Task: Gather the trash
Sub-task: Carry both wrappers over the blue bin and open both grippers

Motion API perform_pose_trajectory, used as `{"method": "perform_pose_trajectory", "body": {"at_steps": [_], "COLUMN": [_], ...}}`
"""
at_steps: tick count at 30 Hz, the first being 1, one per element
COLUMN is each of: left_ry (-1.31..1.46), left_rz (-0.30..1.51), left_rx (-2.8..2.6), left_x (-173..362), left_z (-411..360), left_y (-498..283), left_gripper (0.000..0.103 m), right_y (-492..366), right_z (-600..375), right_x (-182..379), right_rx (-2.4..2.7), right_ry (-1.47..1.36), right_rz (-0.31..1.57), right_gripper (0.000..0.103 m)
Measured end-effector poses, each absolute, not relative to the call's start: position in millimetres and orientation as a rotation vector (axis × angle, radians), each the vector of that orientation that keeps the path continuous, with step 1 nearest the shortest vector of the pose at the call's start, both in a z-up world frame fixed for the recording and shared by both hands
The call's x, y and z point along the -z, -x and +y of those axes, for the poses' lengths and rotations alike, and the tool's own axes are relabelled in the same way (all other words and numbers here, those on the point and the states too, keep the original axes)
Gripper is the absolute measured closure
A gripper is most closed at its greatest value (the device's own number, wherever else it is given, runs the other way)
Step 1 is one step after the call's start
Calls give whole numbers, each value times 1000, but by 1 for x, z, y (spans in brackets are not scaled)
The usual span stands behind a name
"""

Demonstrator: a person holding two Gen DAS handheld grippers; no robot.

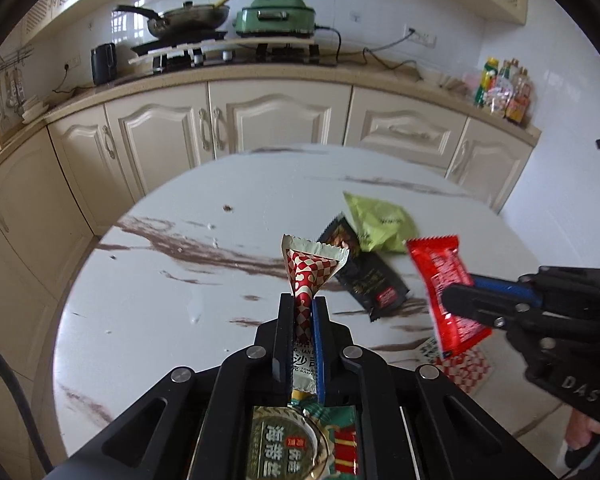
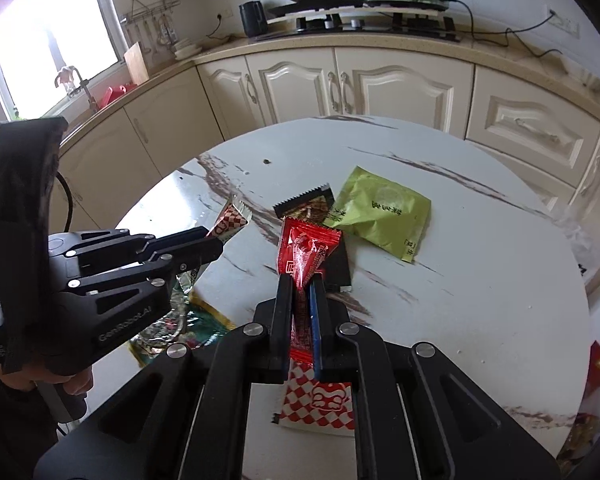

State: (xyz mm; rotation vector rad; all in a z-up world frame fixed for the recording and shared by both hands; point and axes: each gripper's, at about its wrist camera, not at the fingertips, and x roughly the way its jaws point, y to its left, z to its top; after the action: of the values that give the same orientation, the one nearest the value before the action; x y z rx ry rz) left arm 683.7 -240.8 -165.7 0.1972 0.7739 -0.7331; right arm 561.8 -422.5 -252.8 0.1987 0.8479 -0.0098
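Above marble table [image 1: 160, 264] | left jaws clamp crumpled red-checked sachet [image 1: 310, 270] | right jaws clamp shiny red packet [image 2: 306, 252]

Left tool [image 1: 303, 300] clamped; right tool [image 2: 301, 280] clamped

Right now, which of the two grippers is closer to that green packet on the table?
Right. The right gripper, clamping a red wrapper, sits just short of the green packet. The left gripper, holding a checkered sachet, is farther away, beyond the black packet.
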Motion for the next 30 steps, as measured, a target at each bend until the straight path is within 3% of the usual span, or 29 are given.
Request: {"method": "perform_pose_trajectory", "body": {"at_steps": [8,17,30], "left_ry": [-121,-26,119], "left_rz": [691,676,837], "left_rx": [700,517,240], "left_x": [129,131,208], "left_z": [-155,6,202], "left_y": [-644,-608,-595], "left_gripper": [98,98,98], "right_y": [-554,-568,-625], "right_z": [-374,-235,-5], "right_x": [221,207,294], "right_rx": [-48,-224,-443], "right_ry": [-172,-87,61], "right_rz": [803,798,955], "right_gripper": [95,95,95]}}
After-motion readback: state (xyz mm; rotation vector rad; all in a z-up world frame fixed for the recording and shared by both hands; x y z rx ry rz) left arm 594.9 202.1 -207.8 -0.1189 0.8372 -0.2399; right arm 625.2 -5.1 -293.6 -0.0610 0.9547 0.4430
